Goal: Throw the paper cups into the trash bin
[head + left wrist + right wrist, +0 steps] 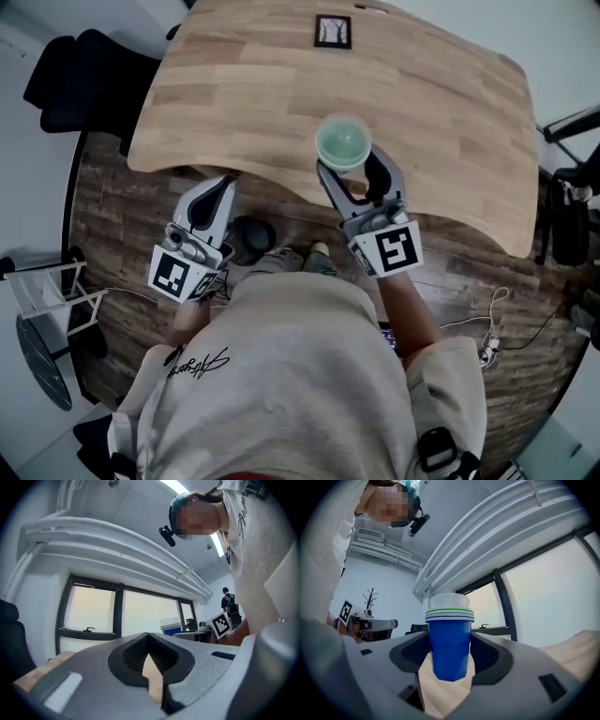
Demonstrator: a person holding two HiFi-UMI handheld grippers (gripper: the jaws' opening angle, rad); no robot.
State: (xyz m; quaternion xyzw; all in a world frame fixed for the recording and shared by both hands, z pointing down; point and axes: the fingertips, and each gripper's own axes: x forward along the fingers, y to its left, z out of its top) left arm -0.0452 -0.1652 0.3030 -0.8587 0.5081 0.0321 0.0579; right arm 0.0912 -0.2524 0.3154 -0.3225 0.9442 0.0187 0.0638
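Closest in, low in the head view, the person's beige hoodie (281, 375) fills the bottom of the frame, with both arms reaching up out of it. At lower left the left tool (217, 192) hangs over the wooden floor (122, 216). Its own view shows the left tool (148, 644) with jaws pressed together at the tips and nothing between them.

Just right of centre, the right tool (349, 173) is clamped on a stack of paper cups (343, 141), held upright with the mouth facing the head camera, right over the near edge of the counter (234, 94). In its own view the right tool (450, 656) grips the blue outer wall of the stack of paper cups (450, 639) at mid-height, and several nested rims show above.

This load looks very light, and thin paper walls crush easily. The nesting stiffens them, so a mid-body pinch below the rims looks like the sensible hold. A loose inner cup could slide out if the stack tips.

Between the tools, on the floor by the shoes, sits a dark round container (251, 236). It may be the trash bin, though I can't tell for sure. Farther up, the counter carries only a small marker card (333, 31) near its far edge.
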